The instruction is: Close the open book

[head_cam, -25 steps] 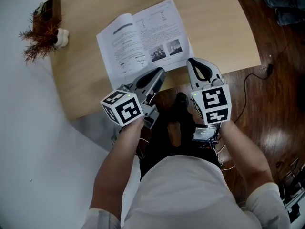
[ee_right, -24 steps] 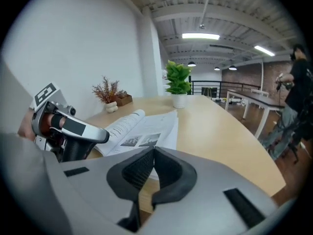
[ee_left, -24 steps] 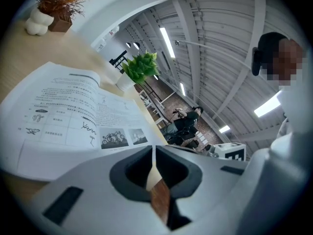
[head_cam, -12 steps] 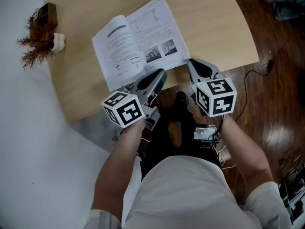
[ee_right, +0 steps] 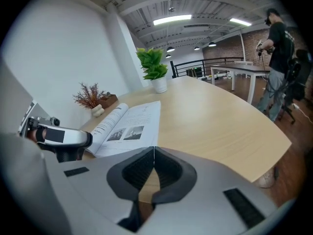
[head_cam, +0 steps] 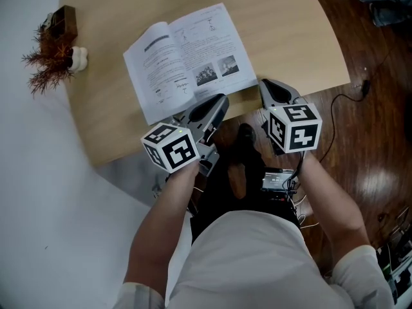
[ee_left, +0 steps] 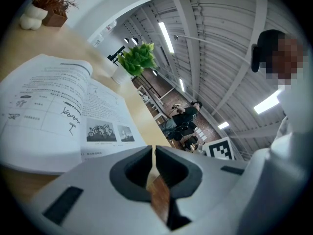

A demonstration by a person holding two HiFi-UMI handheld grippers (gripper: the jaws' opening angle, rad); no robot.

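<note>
Book lies open, pages up, on the pale wooden tabletop, close to the near edge and turned at a slant, with printed text and small photographs on both pages. Left tongs are pressed together with nothing between them, their tips over the tabletop's near edge, just beside the book's near side. In the left gripper view the left tongs show the same shut tips, with the book spread ahead and to the left. Right tongs are also pressed together and empty, their tips just beside the book's near right corner; whether they touch it cannot be told. In the right gripper view the right tongs point across the tabletop, with the book ahead to the left and the left tongs at the left edge. A dried plant stands at the tabletop's left edge, well apart from the book, and a green plant stands at the far end.
</note>
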